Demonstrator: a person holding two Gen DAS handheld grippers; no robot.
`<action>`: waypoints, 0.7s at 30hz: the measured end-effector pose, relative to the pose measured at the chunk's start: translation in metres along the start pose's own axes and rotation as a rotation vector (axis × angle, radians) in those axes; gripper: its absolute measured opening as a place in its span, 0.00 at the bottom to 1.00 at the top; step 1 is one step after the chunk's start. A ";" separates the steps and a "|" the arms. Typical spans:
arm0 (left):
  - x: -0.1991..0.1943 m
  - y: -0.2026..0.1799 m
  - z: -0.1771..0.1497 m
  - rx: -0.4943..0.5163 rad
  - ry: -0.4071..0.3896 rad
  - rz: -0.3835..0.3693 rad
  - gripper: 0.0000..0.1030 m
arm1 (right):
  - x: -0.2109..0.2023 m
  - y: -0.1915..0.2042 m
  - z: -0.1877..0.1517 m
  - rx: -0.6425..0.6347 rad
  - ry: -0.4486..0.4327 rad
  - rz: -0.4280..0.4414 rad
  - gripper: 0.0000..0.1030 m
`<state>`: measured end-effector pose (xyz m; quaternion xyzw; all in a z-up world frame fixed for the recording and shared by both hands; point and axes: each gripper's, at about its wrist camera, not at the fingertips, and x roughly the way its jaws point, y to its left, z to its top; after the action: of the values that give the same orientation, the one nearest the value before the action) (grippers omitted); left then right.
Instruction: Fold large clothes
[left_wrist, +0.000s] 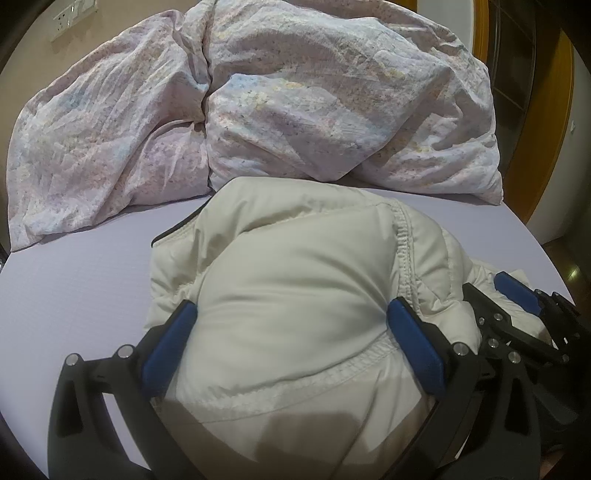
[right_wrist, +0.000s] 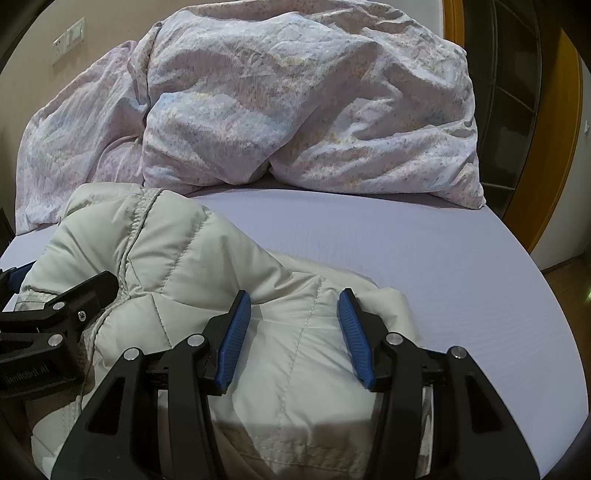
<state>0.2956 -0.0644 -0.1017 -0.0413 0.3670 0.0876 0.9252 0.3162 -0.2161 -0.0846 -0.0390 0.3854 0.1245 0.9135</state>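
Observation:
A puffy white quilted jacket (left_wrist: 295, 277) lies bunched on the lilac bed sheet (left_wrist: 74, 266). My left gripper (left_wrist: 291, 314) has its blue pads wide apart on either side of a thick bulge of the jacket, pressing into it. In the right wrist view the same jacket (right_wrist: 177, 266) lies at lower left, and my right gripper (right_wrist: 295, 299) straddles a flatter quilted part with its pads apart. The right gripper also shows at the right edge of the left wrist view (left_wrist: 517, 295). The left gripper's black body shows at the left of the right wrist view (right_wrist: 55, 317).
A crumpled pink floral duvet (left_wrist: 295, 92) is heaped across the back of the bed, also in the right wrist view (right_wrist: 295, 110). A wooden door frame (left_wrist: 546, 129) and floor lie beyond the bed's right edge. Wall sockets (left_wrist: 70, 18) are at top left.

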 end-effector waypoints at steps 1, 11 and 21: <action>0.000 0.000 0.000 0.001 -0.002 0.003 0.98 | 0.000 0.000 0.000 -0.001 0.001 -0.001 0.51; 0.001 0.000 0.000 0.002 -0.009 0.011 0.98 | 0.002 0.001 0.000 -0.006 0.007 -0.006 0.51; -0.001 -0.001 -0.002 0.003 -0.012 0.013 0.98 | 0.003 0.002 0.000 -0.006 0.007 -0.008 0.51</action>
<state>0.2937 -0.0655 -0.1029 -0.0370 0.3618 0.0933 0.9268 0.3176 -0.2141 -0.0864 -0.0438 0.3882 0.1218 0.9124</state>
